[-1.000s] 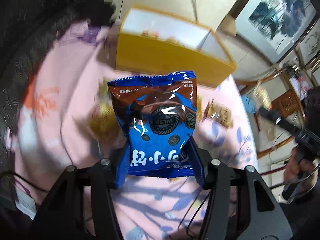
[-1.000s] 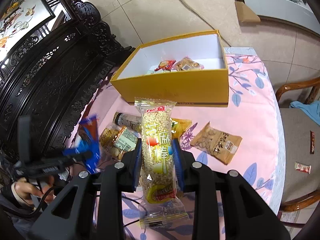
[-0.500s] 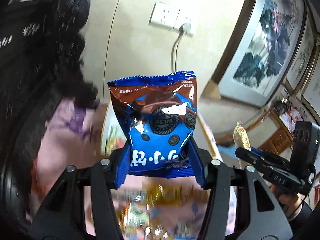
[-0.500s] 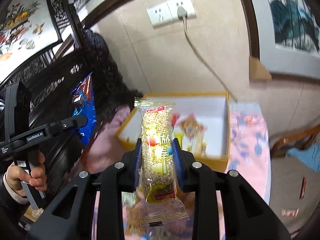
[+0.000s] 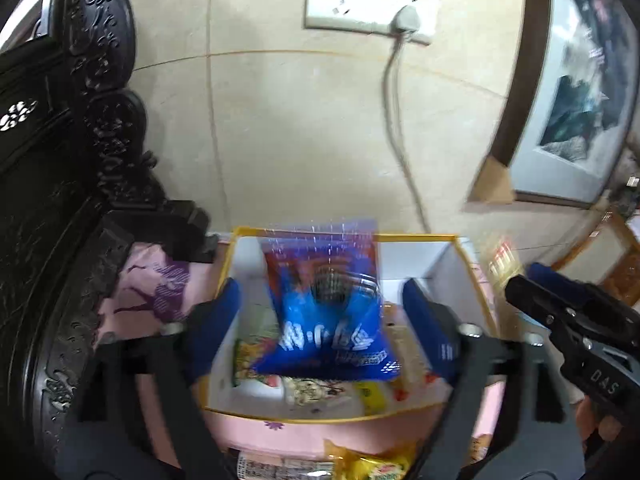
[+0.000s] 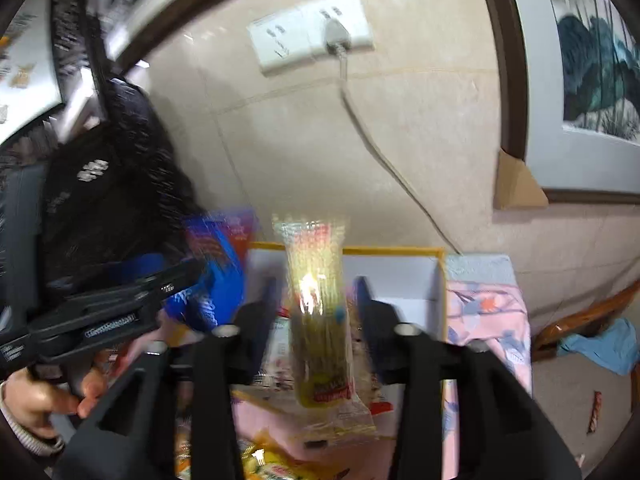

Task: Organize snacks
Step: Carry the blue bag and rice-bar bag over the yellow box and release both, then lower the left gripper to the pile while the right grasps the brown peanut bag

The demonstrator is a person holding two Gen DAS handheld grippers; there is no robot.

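Note:
Both grippers hang over the yellow box (image 5: 476, 300) with its white inside. My left gripper (image 5: 324, 312) has its jaws opening; the blue cookie bag (image 5: 332, 320) is blurred between them, clear of both pads, over the snacks in the box. My right gripper (image 6: 316, 308) is opening too; the clear pack of puffed rice sticks (image 6: 320, 320) stands blurred between its jaws with gaps on both sides, above the yellow box (image 6: 438, 276). The other gripper shows at the edge of each view.
The box sits on a pink flowered cloth (image 6: 488, 320) against a tiled wall with a socket and cable (image 5: 396, 80). Dark carved furniture (image 5: 60, 200) stands to the left. Loose snack packs (image 5: 368, 464) lie on the cloth in front of the box.
Both grippers moved forward over the box, then their jaws spread. The blue bag and the rice stick pack are no longer clamped and blur as they drop.

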